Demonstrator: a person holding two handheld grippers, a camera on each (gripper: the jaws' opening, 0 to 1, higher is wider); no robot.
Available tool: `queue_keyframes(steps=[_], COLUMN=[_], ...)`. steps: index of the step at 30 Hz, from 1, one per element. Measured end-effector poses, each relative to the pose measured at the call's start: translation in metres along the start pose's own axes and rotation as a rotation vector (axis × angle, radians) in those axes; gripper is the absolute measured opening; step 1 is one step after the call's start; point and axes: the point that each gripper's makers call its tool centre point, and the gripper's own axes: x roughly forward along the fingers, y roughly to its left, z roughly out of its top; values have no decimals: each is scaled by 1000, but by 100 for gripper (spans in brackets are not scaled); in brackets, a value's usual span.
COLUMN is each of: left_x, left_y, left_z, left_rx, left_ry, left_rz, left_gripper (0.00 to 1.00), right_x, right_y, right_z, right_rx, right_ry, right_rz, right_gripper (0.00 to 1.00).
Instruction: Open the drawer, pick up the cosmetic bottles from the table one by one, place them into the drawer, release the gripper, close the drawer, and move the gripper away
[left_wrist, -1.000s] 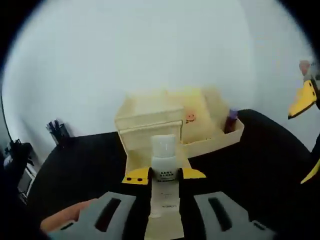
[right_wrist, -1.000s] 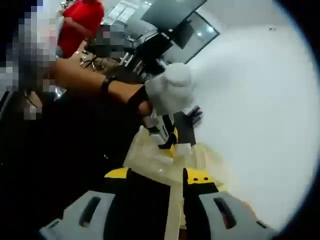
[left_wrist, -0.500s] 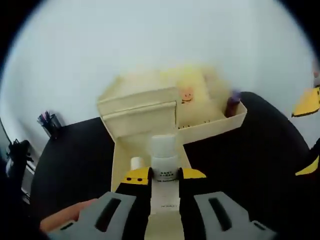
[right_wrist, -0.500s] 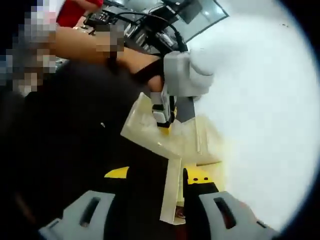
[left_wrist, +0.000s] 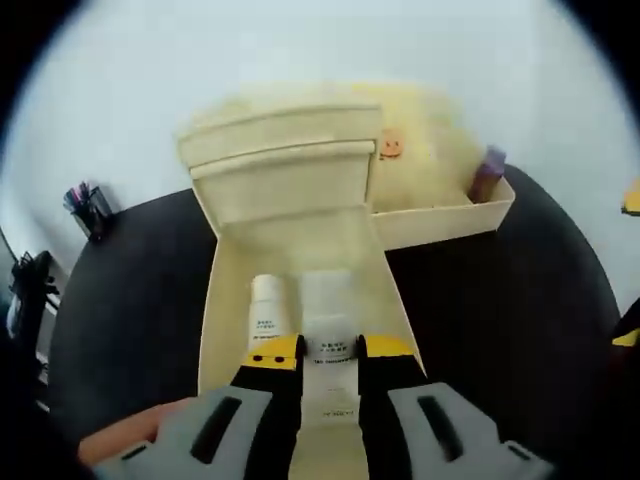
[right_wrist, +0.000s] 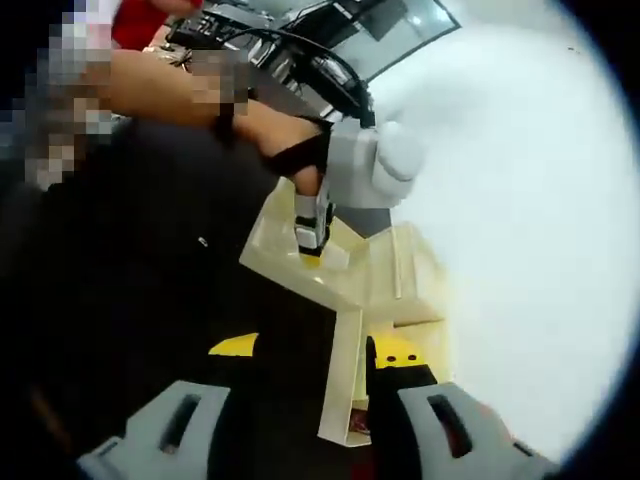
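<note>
The left gripper (left_wrist: 328, 349) pinches a white cosmetic bottle (left_wrist: 329, 330) inside the open drawer (left_wrist: 222, 300), just beside a second bottle (left_wrist: 266, 312) lying there; both point cap-first toward the drawer's back. The placing step is in hand: next, spread the jaws. Whether the right gripper (right_wrist: 312, 349) is wide or narrow, I cannot tell.

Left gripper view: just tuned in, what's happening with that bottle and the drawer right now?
The left gripper is shut on a white cosmetic bottle, holding it low inside the open drawer of the cream organizer. Another bottle already lies in the drawer beside it. In the right gripper view, the right gripper's jaws straddle a cream edge of the organizer.
</note>
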Motion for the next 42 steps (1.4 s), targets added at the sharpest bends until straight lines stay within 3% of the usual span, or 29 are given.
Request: queue_keyframes(steps=[15, 21, 26, 30, 33, 34, 37, 40, 42], left_x=[21, 20, 4, -15, -36, -47, -63, -74, -80], left_y=[1, 2, 4, 16, 26, 30, 47, 63, 72], left_z=[-2, 3, 11, 24, 38, 44, 45, 37, 33], left_rx=[2, 58, 53, 63, 66, 76, 94, 172, 211], left_ry=[22, -23, -68, -153, -273, -353, -442, -474, -510], left_rz=[15, 14, 5, 21, 5, -10, -2, 33, 49], left_gripper=[17, 17, 17, 17, 20, 23, 29, 34, 35], right_x=[4, 7, 14, 18, 21, 21, 26, 32, 36], right_y=[7, -1, -13, -18, -26, -25, -26, -23, -22], right_z=[1, 0, -2, -2, 0, 1, 3, 2, 2], right_rx=[-11, 7, 29, 47, 75, 89, 104, 95, 90], right_ry=[12, 12, 28, 30, 23, 20, 19, 39, 50], right_rz=[13, 2, -30, -42, -61, -64, -68, -67, -76], right_gripper=[37, 37, 37, 37, 37, 37, 37, 47, 47])
